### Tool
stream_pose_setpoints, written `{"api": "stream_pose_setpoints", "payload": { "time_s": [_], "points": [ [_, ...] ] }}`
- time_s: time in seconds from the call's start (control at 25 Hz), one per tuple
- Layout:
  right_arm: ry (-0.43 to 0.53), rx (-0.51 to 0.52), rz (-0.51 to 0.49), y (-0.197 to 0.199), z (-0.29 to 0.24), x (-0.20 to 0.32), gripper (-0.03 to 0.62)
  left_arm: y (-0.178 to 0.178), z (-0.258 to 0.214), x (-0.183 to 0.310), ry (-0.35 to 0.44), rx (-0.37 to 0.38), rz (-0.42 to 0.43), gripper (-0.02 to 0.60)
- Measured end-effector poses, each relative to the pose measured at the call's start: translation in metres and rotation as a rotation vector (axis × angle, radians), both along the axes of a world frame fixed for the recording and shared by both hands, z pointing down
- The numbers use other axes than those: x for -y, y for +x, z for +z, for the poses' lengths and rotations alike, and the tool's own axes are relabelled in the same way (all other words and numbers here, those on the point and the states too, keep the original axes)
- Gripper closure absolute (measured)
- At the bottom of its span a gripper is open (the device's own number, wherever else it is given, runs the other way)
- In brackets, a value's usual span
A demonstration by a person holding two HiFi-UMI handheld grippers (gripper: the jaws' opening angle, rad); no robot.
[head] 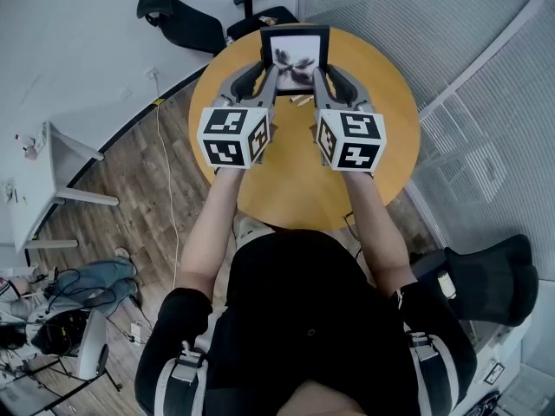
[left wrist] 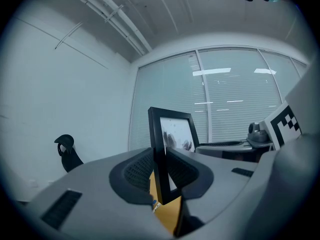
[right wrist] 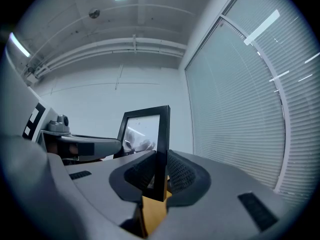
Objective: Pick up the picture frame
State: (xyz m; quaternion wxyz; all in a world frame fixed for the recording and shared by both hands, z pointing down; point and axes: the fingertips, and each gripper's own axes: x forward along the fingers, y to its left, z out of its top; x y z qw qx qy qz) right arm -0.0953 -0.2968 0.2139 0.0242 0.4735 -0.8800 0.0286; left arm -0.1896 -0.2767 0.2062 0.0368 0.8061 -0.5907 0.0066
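The black picture frame [head: 295, 59] with a dark print on white stands upright above the round wooden table [head: 381, 180], held between both grippers. My left gripper [head: 266, 78] is shut on the frame's left edge [left wrist: 159, 156]. My right gripper [head: 322, 78] is shut on its right edge [right wrist: 162, 149]. In each gripper view the black edge sits pinched between the ribbed pads [left wrist: 137, 171] [right wrist: 180, 176], and the frame's lower corner hangs over the table's wood. Both grippers point level.
Small light sticks [head: 301, 100] lie on the table under the frame. Two black office chairs [head: 186, 20] [head: 486, 276] stand by the table, one beyond it and one at the right. A white desk [head: 35, 189] and cables are at the left. Blinds [right wrist: 240, 94] cover the glass wall.
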Motion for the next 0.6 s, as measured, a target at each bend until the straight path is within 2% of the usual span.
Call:
{"api": "stream_pose_setpoints", "payload": {
  "time_s": [0.6],
  "points": [
    [-0.014,0.001,0.009,0.022,0.014,0.003,0.510,0.022,0.014,0.004,-0.021,0.008,0.020,0.492]
  ]
}}
